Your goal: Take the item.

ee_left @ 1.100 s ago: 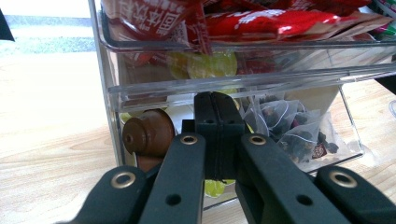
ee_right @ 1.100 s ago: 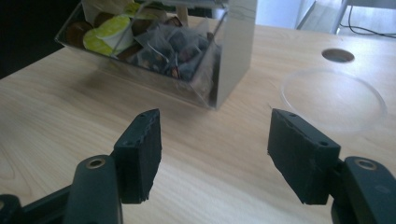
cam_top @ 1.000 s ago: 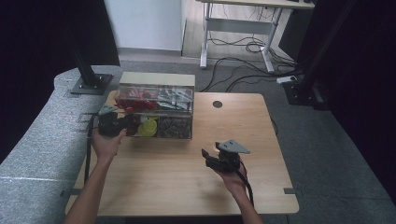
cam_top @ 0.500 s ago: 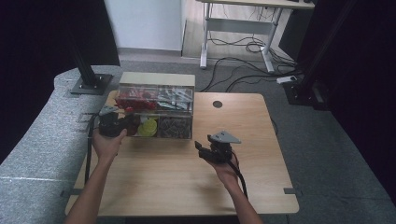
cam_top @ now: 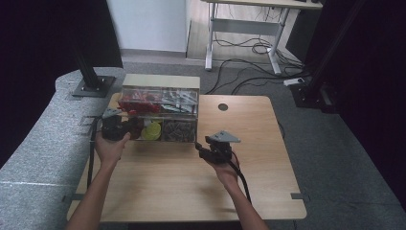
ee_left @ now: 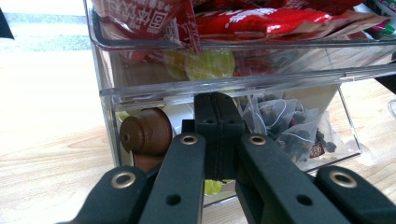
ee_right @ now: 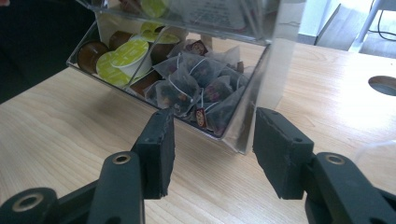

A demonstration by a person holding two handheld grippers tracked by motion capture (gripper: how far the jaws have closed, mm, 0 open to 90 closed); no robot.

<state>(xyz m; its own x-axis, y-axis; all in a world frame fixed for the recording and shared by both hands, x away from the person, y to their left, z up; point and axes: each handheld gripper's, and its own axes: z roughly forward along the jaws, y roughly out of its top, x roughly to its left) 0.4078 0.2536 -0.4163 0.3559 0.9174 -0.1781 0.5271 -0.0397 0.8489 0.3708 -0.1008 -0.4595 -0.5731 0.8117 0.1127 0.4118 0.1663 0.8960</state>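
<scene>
- One clear organizer box (cam_top: 160, 115) on the desk (cam_top: 191, 187), at its far left part; upper tier plus a lower drawer (ee_right: 233, 126) pulled out toward the person.
- Two grippers: left gripper (cam_top: 125, 130) at the box's left front, right gripper (cam_top: 200, 149) just off the drawer's front right corner.
- Left fingers (ee_left: 217, 135) pressed together, nothing seen between them; tips sit right under the upper tier's clear front edge, against the drawer.
- Right fingers (ee_right: 161, 149) about half apart and have just been closing; the drawer's front corner is in line with the gap, pads not on it.
- Left gripper view: red snack packets (ee_left: 261, 18) up top, one brown capsule (ee_left: 145, 133) seen side-on, mesh tea bags (ee_left: 289, 130) to its right.
- Right gripper view: several capsules with yellow-green lids (ee_right: 128, 53), a pile of tea bags beside them; exact counts can't tell.
- High view: both forearms, round cable hole (cam_top: 222, 106) in the desk.
</scene>
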